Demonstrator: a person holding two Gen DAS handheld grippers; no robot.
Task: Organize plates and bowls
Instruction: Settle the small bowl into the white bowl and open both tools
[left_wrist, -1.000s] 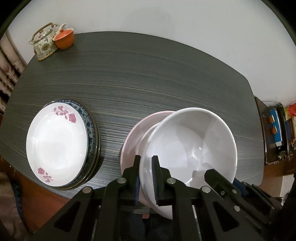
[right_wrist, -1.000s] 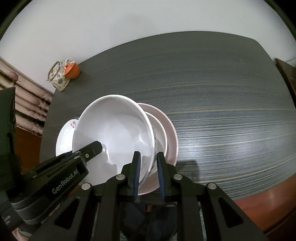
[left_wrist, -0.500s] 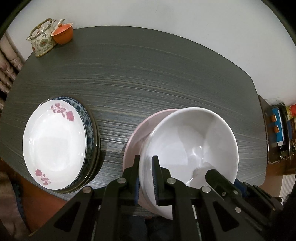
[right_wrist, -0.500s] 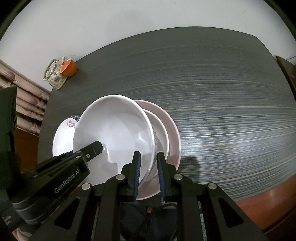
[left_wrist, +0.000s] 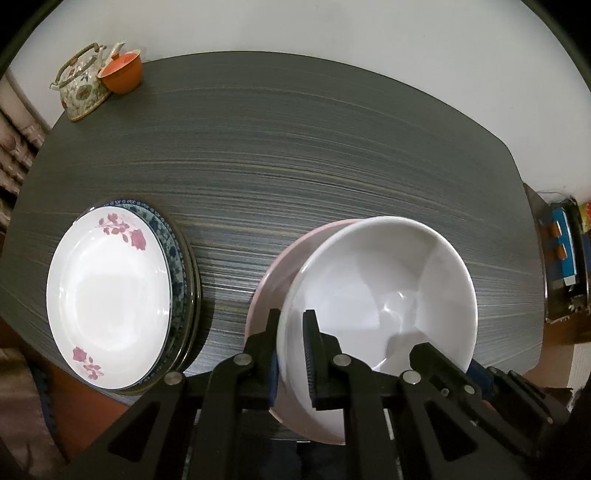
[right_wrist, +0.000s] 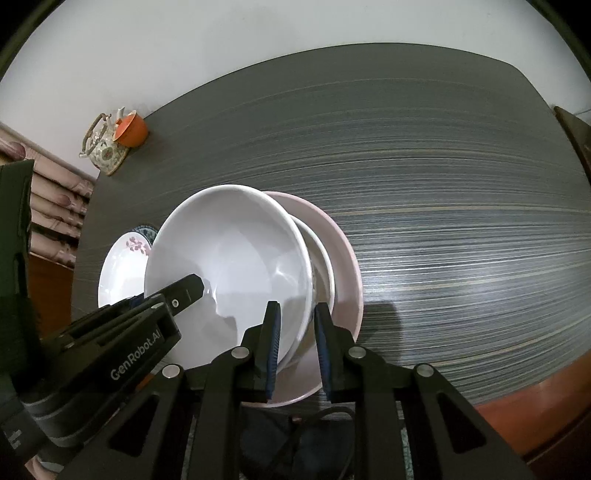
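Both grippers, left (left_wrist: 291, 343) and right (right_wrist: 295, 343), pinched opposite rims of the white bowl (left_wrist: 384, 291) at lower centre, steadying it over the smaller bowl (right_wrist: 321, 258) and pink plate (right_wrist: 347, 254), seemingly for nesting.

Table (left_wrist: 295, 155): dark, streaked grain.
Teapot (left_wrist: 82, 88): floral, at far left corner.
Orange cup (left_wrist: 122, 75): touching teapot.
Wall (left_wrist: 295, 26): white.

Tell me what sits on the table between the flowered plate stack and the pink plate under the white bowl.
Nothing: in the left wrist view only bare dark table separates the flowered plate stack from the pink plate.
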